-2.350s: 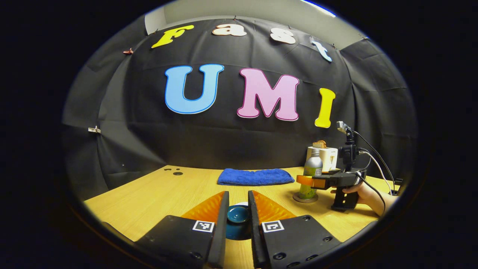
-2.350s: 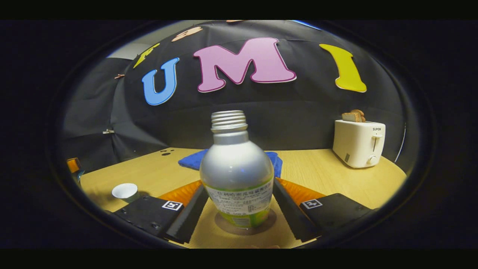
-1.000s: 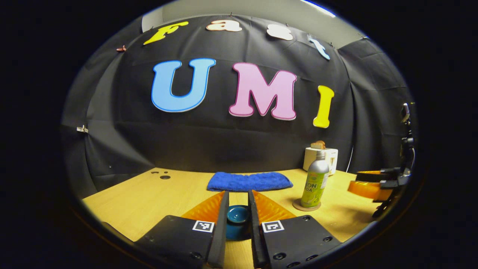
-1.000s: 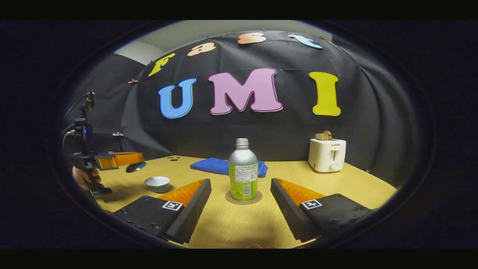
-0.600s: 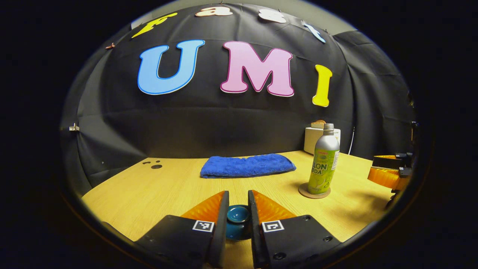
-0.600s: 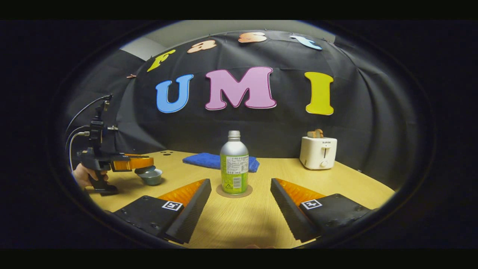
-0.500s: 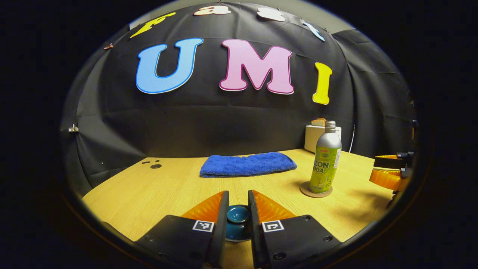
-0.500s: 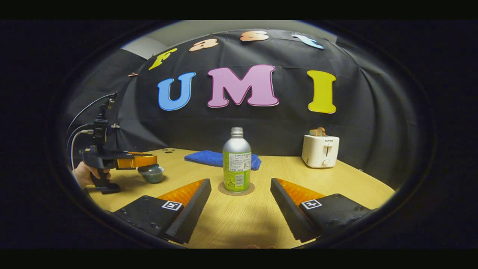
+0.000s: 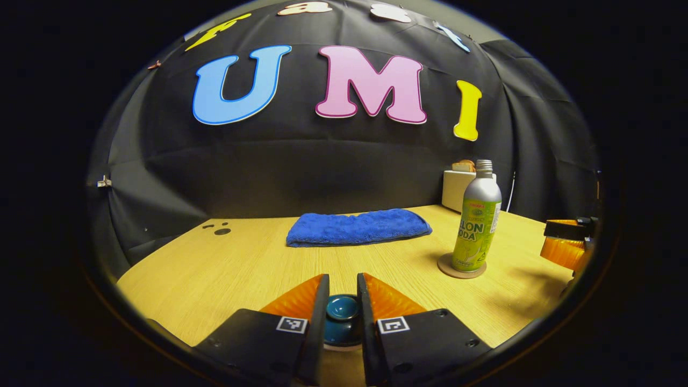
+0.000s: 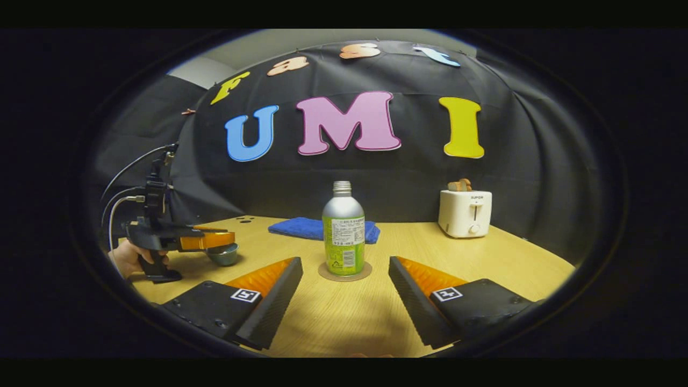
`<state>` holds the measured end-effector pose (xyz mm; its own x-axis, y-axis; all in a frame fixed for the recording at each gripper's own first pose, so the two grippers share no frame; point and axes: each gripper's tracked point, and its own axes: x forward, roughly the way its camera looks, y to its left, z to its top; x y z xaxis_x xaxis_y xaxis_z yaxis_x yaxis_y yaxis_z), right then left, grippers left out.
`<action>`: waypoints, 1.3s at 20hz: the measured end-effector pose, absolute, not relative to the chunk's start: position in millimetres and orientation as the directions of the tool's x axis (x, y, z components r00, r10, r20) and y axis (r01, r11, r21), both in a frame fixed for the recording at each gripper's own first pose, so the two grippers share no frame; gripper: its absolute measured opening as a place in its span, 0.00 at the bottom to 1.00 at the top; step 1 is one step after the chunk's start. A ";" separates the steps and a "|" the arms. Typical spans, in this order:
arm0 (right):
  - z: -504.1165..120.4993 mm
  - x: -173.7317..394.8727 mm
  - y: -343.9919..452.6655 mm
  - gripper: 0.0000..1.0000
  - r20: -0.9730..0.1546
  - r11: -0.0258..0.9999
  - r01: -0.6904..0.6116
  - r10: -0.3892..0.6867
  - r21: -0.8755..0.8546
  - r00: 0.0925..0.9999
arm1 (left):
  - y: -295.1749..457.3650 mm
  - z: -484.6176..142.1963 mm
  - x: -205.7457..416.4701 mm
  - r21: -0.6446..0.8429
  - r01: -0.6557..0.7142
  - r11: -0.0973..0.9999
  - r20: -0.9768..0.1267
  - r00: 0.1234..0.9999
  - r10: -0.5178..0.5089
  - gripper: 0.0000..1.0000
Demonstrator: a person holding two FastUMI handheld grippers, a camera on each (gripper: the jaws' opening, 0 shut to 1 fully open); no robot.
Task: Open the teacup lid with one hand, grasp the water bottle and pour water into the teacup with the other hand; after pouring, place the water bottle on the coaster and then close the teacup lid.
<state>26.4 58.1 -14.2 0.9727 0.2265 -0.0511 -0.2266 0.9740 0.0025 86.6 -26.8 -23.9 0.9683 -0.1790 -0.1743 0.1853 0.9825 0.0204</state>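
- two fingers of the left gripper [image 9: 342,317] pinch the teacup lid [image 9: 342,310] by its knob, low over the teacup [image 10: 223,255]
- probably glazed, slippery, chippable
- right gripper [image 10: 345,301] spread wide, water bottle [image 10: 344,230] on its coaster [image 10: 344,276]

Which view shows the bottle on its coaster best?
The right gripper view: the bottle stands centred and whole on the coaster, between the open fingers. The left gripper view has it off to the right, smaller, but also upright on the coaster.
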 end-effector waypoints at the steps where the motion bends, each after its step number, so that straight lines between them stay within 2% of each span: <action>1: -13.2 25.5 59.0 1.00 -0.050 0.973 -0.229 0.228 0.000 0.972 | -26.7 -24.3 86.6 0.025 0.184 0.983 -0.174 0.969 -0.177 0.33; 3: -13.0 25.0 60.2 1.00 -0.048 0.973 -0.230 0.229 -0.005 0.972 | -27.4 -24.6 85.7 0.035 0.181 0.983 -0.177 0.969 -0.173 0.31; 7: -12.8 23.6 60.6 0.99 -0.046 0.973 -0.232 0.232 0.003 0.972 | -30.3 -25.2 84.1 0.030 0.192 0.981 -0.180 0.966 -0.184 0.39; 9: -12.6 25.1 58.6 1.00 -0.044 0.974 -0.228 0.227 0.001 0.973 | -32.9 -24.4 81.9 0.015 0.195 0.981 -0.177 0.966 -0.190 0.54; 12: -12.2 23.4 56.2 1.00 -0.044 0.975 -0.221 0.221 -0.004 0.974 | -32.2 -17.1 74.8 0.016 0.184 0.983 -0.146 0.973 -0.179 0.99; 15: -8.0 22.0 55.3 1.00 -0.030 0.975 -0.222 0.222 0.008 0.975 | -33.4 -1.8 62.7 0.020 0.180 0.983 -0.087 0.980 -0.178 0.97; 20: -1.8 22.9 56.5 1.00 0.001 0.978 -0.206 0.206 0.015 0.978 | -40.2 32.5 35.3 -0.040 0.160 0.986 0.078 0.985 -0.157 0.98; 26: -6.8 23.6 61.8 0.99 -0.004 0.981 -0.196 0.196 -0.004 0.981 | -50.4 11.5 23.9 -0.047 0.160 0.986 0.046 0.986 -0.158 0.98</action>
